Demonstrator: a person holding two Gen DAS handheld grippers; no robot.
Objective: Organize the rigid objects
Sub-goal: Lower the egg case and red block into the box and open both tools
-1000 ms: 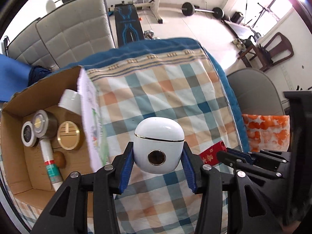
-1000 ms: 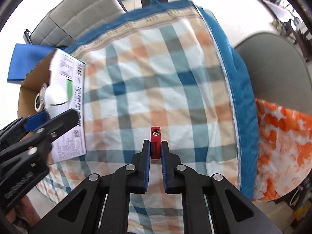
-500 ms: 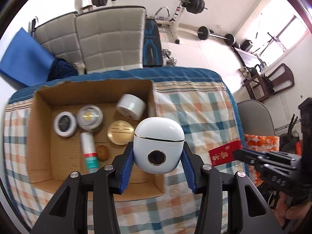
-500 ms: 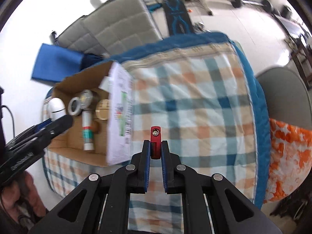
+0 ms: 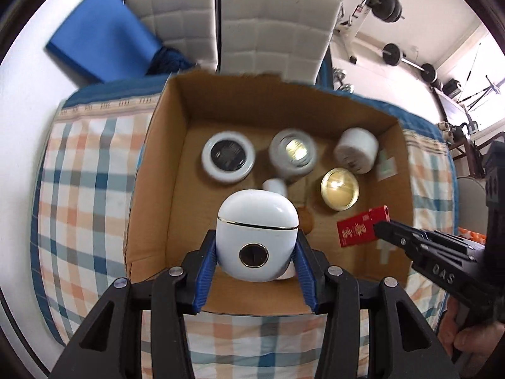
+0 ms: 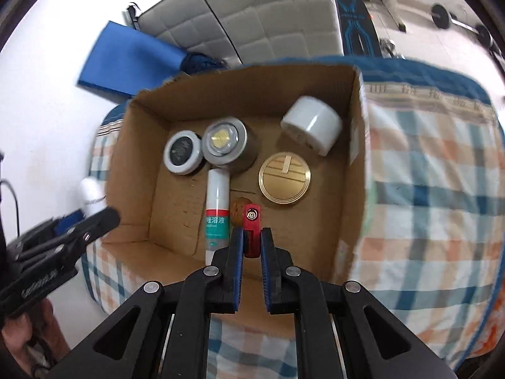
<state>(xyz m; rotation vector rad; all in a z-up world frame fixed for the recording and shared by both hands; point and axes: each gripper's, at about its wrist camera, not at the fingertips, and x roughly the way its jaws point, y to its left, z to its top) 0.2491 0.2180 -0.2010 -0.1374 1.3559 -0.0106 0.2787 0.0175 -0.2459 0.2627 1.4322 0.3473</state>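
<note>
An open cardboard box (image 5: pixel 151 170) (image 6: pixel 135 170) stands on the plaid-covered table. My left gripper (image 5: pixel 255 252) is shut on a white egg-shaped case (image 5: pixel 257 237) with a gold ring, held over the box's near side. My right gripper (image 6: pixel 252 243) is shut on a slim red lighter (image 6: pixel 252 221) (image 5: pixel 363 229), also above the box, and it shows at the right of the left wrist view. Inside lie a white-rimmed dark tin (image 6: pixel 183 152), a silver tin with a gold centre (image 6: pixel 224 140), a white jar on its side (image 6: pixel 311 126), a gold round compact (image 6: pixel 285 175), a white tube (image 6: pixel 216 202) and a small brown nut (image 6: pixel 238 208).
Grey padded cushions (image 5: pixel 271 25) and a blue mat (image 5: pixel 104 28) lie behind the table. Weights and a bench stand on the floor at the back right. The plaid cloth (image 6: pixel 435 183) stretches out to the right of the box. A hand (image 5: pixel 473 341) grips the right tool.
Both grippers have swept across from over the bare plaid cloth to above the open box, each still carrying its object. The box now sits centred under both cameras.
</note>
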